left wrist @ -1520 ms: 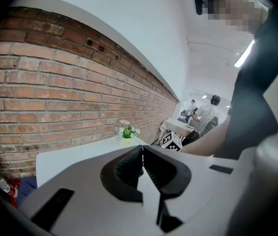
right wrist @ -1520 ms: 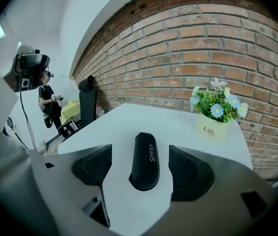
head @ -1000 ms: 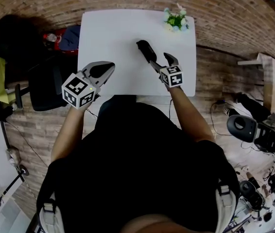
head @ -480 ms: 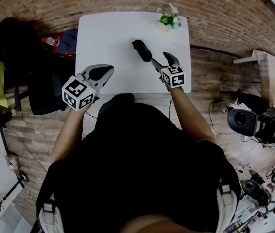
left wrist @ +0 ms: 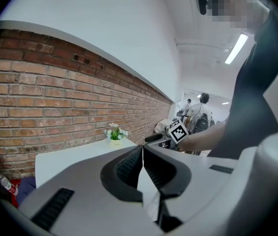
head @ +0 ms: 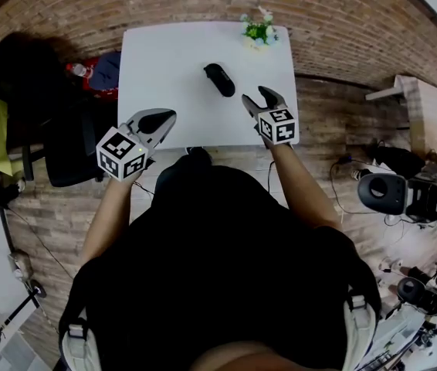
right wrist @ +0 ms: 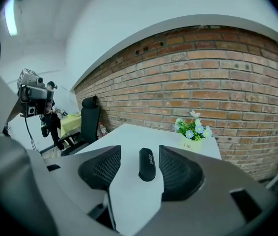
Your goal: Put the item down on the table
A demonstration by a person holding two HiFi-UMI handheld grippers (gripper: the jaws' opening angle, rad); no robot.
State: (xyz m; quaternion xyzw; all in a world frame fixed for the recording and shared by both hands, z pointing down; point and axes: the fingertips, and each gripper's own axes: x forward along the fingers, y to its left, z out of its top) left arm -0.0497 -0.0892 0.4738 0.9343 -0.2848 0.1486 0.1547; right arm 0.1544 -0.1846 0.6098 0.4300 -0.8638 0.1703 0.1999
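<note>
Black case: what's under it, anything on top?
The black case lies flat on the white table, with nothing on top. The open right gripper is apart from it, on the near side. Anything beneath the case is covered by it.

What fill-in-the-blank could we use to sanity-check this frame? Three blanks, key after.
The right gripper has its jaws ____ (open/shut), holding nothing. The left gripper has its jaws ____ (open/shut). The black oblong item lies on the white table, and the small pot at the table's far edge holds ____.
Missing words: open; shut; flowers.
</note>
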